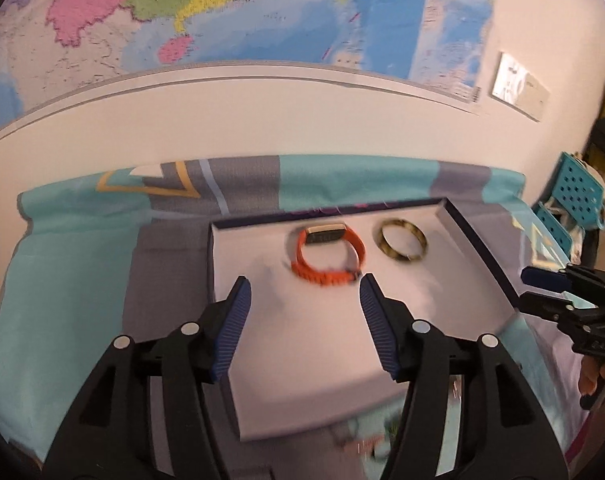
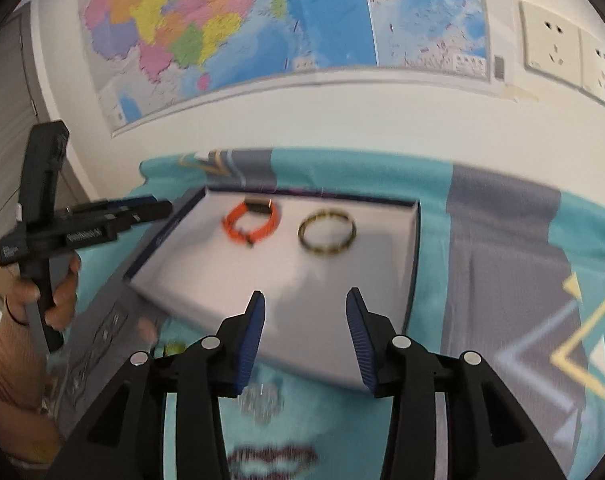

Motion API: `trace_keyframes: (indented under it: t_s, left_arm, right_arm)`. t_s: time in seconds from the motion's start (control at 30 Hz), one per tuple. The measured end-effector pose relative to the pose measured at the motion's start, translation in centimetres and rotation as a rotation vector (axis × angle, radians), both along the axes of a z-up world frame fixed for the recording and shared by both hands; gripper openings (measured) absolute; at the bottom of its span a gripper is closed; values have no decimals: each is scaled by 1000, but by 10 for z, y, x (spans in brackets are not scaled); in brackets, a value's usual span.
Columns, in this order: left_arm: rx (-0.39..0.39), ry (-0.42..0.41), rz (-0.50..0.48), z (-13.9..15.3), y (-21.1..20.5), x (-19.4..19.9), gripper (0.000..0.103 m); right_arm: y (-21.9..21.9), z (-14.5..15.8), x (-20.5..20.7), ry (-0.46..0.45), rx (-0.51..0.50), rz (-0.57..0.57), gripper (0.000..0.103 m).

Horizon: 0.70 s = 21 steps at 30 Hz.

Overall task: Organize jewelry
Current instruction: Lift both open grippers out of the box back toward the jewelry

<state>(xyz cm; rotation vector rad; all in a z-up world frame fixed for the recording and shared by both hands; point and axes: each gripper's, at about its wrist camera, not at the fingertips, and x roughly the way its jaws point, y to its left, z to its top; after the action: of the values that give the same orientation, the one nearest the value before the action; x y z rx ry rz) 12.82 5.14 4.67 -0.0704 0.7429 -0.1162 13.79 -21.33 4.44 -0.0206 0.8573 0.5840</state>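
A shallow white tray with a dark rim (image 1: 482, 256) (image 2: 412, 248) lies on the patterned cloth. In it lie an orange band watch (image 1: 328, 256) (image 2: 252, 222) and a dark gold-flecked bangle (image 1: 401, 245) (image 2: 327, 232), side by side at the far end. My left gripper (image 1: 304, 284) is open and empty, above the tray just short of the orange band. My right gripper (image 2: 305, 298) is open and empty above the tray's near part. Each gripper shows in the other's view, the right one (image 1: 550, 288) and the left one (image 2: 150, 208).
The teal and grey cloth (image 1: 70, 264) (image 2: 502, 240) covers the surface against a white wall with a map (image 1: 222, 12). A blurred small object (image 2: 172, 348) and a grey flat item (image 2: 98, 332) lie left of the tray. A teal chair (image 1: 574, 196) stands right.
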Motion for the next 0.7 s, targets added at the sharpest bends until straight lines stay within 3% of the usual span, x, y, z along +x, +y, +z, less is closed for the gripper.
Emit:
trace_keyframes:
  t_s: [0.3, 0.4, 0.47, 0.7]
  left_arm:
    - [-9, 31, -27, -27, -5, -51, 58]
    - [4, 56, -36, -38, -7, -62, 58]
    - [0, 66, -44, -44, -9, -69, 58]
    - [31, 83, -79, -58, -17, -84, 59]
  right_arm:
    - [-5, -28, -39, 67, 34, 1, 42]
    - [5, -32, -47, 58, 10, 19, 42]
    - [8, -33, -50, 55, -3, 21, 47]
    - [-8, -35, -59, 44, -43, -40, 52]
